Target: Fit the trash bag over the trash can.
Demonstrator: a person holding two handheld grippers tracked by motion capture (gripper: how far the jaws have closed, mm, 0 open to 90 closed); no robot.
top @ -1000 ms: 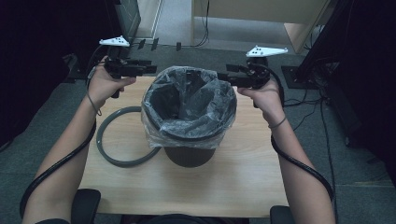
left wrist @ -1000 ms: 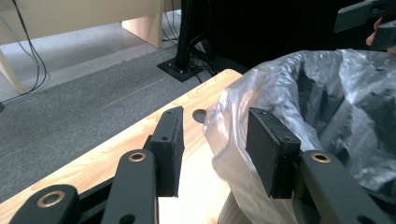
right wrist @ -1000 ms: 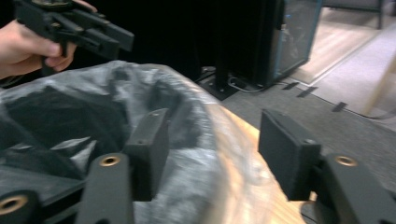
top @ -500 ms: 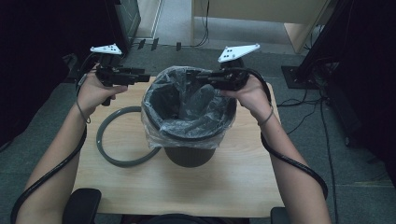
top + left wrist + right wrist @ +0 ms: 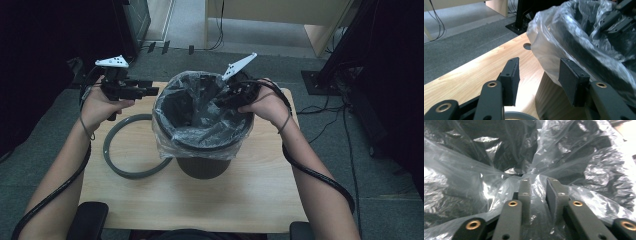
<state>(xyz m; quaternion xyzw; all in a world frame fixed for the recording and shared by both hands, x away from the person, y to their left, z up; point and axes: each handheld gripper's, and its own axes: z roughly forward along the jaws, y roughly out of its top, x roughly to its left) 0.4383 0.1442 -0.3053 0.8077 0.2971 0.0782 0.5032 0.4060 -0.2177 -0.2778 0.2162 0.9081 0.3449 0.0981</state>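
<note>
Wooden table (image 5: 200, 200) nearest, on grey carpet. Mid-table, dark bin (image 5: 202, 150) lined with clear plastic bag (image 5: 195, 115); grey ring (image 5: 122, 150) flat at left, touching bin. Farther, left gripper (image 5: 150, 91) beside rim, jaws apart, nothing between. Right gripper (image 5: 222, 100) dipped inside, jaws just reopening, bag film between.

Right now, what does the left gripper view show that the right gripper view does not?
Left gripper view: the wooden table with its round hole, grey carpet, the bin's dark outer wall, a grey ring's edge, and the left gripper, whose jaws have just been opening with nothing between them. Right gripper view: the right gripper, whose jaws have just been opening with film lying between them. Both: the clear plastic bin liner.
</note>
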